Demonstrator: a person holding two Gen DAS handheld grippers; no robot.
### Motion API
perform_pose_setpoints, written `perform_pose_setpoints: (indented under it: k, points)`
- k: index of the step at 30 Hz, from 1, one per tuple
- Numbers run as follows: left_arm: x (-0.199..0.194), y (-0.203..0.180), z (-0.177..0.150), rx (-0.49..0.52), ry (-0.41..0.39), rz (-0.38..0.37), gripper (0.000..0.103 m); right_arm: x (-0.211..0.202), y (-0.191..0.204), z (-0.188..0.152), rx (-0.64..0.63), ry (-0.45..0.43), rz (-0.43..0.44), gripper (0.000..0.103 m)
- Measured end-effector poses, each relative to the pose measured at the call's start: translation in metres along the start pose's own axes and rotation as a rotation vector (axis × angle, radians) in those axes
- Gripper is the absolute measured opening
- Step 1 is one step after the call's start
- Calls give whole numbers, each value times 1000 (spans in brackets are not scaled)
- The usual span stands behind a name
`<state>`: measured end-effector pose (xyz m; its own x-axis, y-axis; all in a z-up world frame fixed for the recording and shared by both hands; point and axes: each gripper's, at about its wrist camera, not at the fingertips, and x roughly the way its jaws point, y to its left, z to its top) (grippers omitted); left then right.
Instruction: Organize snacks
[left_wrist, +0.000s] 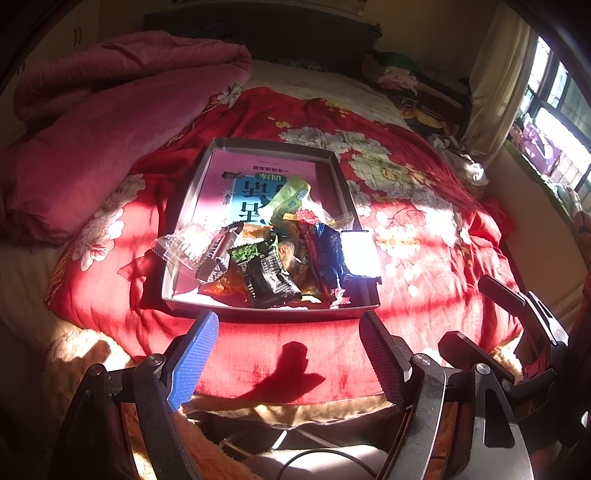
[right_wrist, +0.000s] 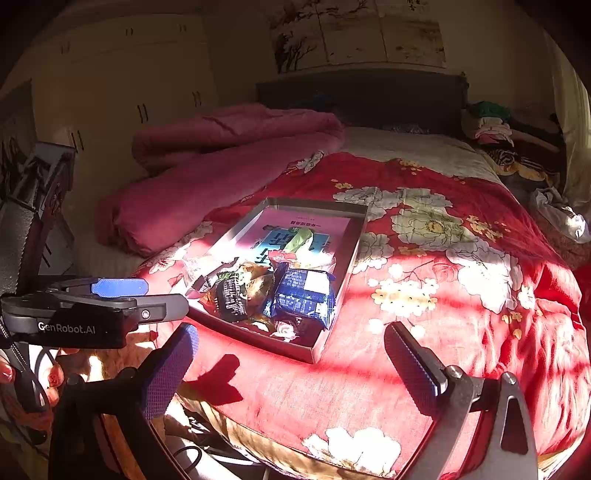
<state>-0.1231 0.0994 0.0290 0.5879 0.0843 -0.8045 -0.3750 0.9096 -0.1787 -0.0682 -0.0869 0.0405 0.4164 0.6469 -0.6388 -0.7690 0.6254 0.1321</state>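
Left gripper (left_wrist: 288, 354) hangs with jaws wide apart, empty, just short of the tray (left_wrist: 275, 312); right gripper (right_wrist: 291, 369) likewise spread and empty, off the tray's near corner. Snack packets (left_wrist: 266, 258) lie heaped at the tray's near end on the red quilt (right_wrist: 424, 314), probably for easy reach.

The snack pile (left_wrist: 273, 258) hides the lower half of the printed sheet (left_wrist: 255, 181) lining the tray (left_wrist: 266, 314). Glare whitens one dark blue packet (left_wrist: 360, 253), perhaps biscuits. Only fingertips (right_wrist: 55, 376) of the person's hand show at the right wrist view's left edge.
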Motion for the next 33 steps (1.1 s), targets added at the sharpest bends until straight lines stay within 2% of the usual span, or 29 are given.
perform_pose_setpoints:
  k: [21,25,28,33]
  points:
    - [1,0,-1,-2,13,6,80,1,0,0,3,3,-3,102]
    - [8,1,-1,-14,30,31,80,0,-4,0,13,-2,-9,102]
    - [22,6,-2,-50,66,13,80,1,-10,0,29,-10,-20,102]
    - [26,27,7,-106,-13,68,80,2,-31,1,58,-36,-65,102]
